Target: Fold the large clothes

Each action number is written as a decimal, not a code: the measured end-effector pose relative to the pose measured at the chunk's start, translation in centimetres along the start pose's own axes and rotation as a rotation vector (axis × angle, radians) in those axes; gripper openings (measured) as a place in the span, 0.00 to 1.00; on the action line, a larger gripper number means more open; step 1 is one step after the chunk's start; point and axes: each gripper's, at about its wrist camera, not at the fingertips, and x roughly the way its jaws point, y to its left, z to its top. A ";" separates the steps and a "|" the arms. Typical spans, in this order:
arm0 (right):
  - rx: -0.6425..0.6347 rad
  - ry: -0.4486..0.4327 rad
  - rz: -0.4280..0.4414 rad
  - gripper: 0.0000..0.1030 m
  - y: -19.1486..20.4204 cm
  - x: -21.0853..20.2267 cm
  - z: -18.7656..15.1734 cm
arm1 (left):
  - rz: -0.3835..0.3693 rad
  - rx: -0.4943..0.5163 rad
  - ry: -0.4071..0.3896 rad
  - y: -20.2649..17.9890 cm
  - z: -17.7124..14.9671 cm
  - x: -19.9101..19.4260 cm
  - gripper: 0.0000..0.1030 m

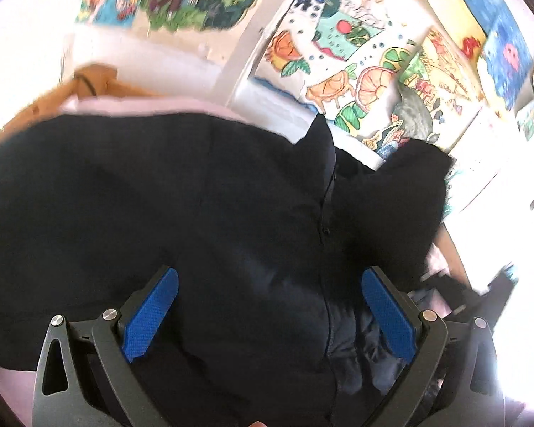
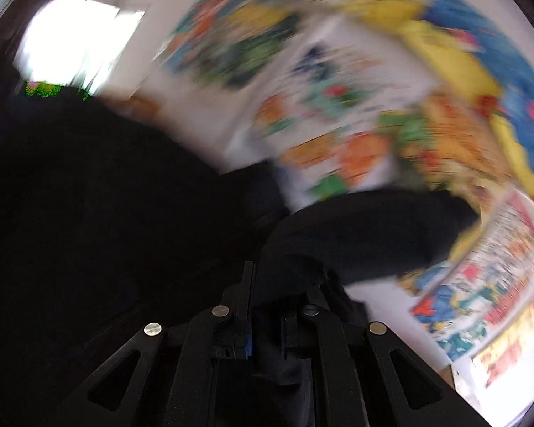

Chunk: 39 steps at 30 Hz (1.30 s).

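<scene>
A large dark navy garment [image 1: 195, 195] with a front seam and a small button fills the left wrist view, lying on a pale pink cover [image 1: 142, 105]. My left gripper [image 1: 270, 277] hovers just over it, blue pads [image 1: 153, 316] wide apart, nothing pinched. The right wrist view is heavily blurred. There my right gripper [image 2: 263, 284] is shut, and a fold of the same dark garment [image 2: 356, 238] spills from between its fingers up and to the right. The right-hand finger is hidden under the cloth.
Colourful children's drawings [image 1: 356, 71] cover the white wall behind the garment and appear smeared in the right wrist view [image 2: 338, 106]. A tan object [image 1: 96, 78] sits at the back left. A person's forearm [image 1: 452, 249] shows at the garment's right edge.
</scene>
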 end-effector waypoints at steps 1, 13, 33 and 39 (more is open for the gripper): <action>-0.018 0.032 0.025 0.10 1.2 0.8 -0.5 | -0.023 -0.017 0.016 0.4 -0.1 0.6 0.98; -0.009 0.180 0.169 0.57 3.3 2.7 -4.9 | -0.107 -0.099 0.097 2.2 1.5 4.4 0.98; 0.516 0.191 -0.039 0.74 -11.4 -3.2 -11.9 | 0.466 0.081 -0.024 3.3 -1.5 2.0 0.05; 0.484 0.360 -0.032 0.74 -9.7 3.6 -14.4 | 0.486 0.086 0.018 4.5 -2.3 3.6 0.10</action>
